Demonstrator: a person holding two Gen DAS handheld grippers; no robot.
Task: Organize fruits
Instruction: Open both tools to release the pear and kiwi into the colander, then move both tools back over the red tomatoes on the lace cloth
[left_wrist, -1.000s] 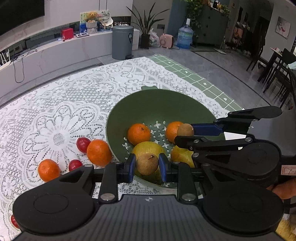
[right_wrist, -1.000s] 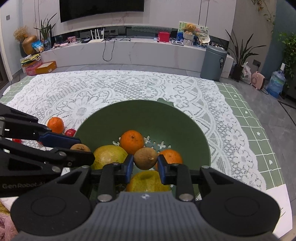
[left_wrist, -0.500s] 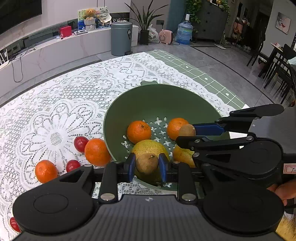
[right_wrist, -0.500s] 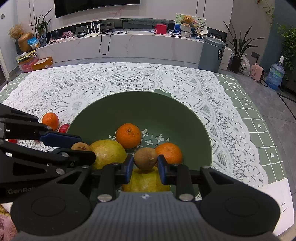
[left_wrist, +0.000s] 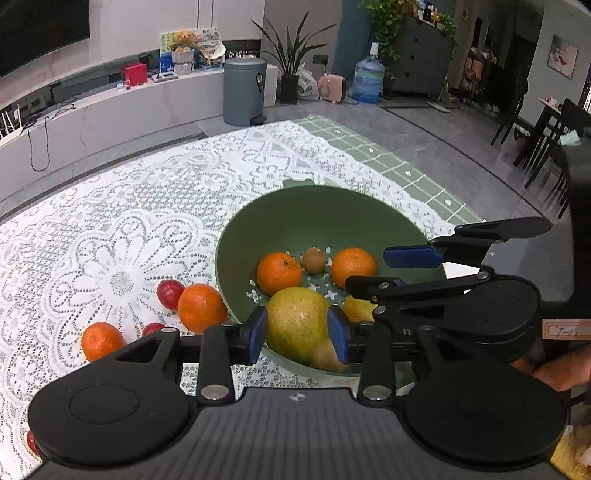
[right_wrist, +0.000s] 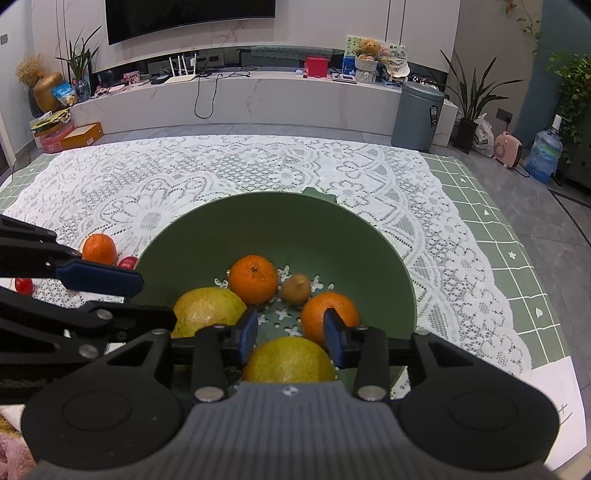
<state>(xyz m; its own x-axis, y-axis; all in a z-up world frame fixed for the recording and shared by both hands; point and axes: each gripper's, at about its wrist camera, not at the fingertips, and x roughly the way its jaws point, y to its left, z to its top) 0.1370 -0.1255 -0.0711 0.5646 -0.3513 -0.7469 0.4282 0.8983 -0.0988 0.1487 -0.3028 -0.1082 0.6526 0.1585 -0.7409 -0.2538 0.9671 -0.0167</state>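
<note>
A green perforated bowl (left_wrist: 317, 210) (right_wrist: 332, 229) sits on the lace tablecloth. It holds two oranges (right_wrist: 253, 278) (right_wrist: 325, 314), two yellow-green pears (right_wrist: 207, 310) (right_wrist: 288, 360) and a small brown fruit (right_wrist: 294, 289), seen too in the left wrist view (left_wrist: 314, 260). My left gripper (left_wrist: 297, 334) is open above the near rim; a blurred brown fruit (left_wrist: 327, 356) drops by its right finger, in front of a pear (left_wrist: 295, 321). My right gripper (right_wrist: 290, 332) is open and empty over the bowl.
Outside the bowl on the left lie two oranges (left_wrist: 201, 306) (left_wrist: 101, 339) and small red fruits (left_wrist: 170, 293) (left_wrist: 153, 328). The right gripper (left_wrist: 413, 258) reaches across the bowl's right side in the left wrist view. The tablecloth's edge (right_wrist: 517, 295) runs along the right.
Both grippers have opened and let go of their small brown fruits. The right one's fruit now lies in the bowl between the oranges; the left one's is falling at the near rim.
</note>
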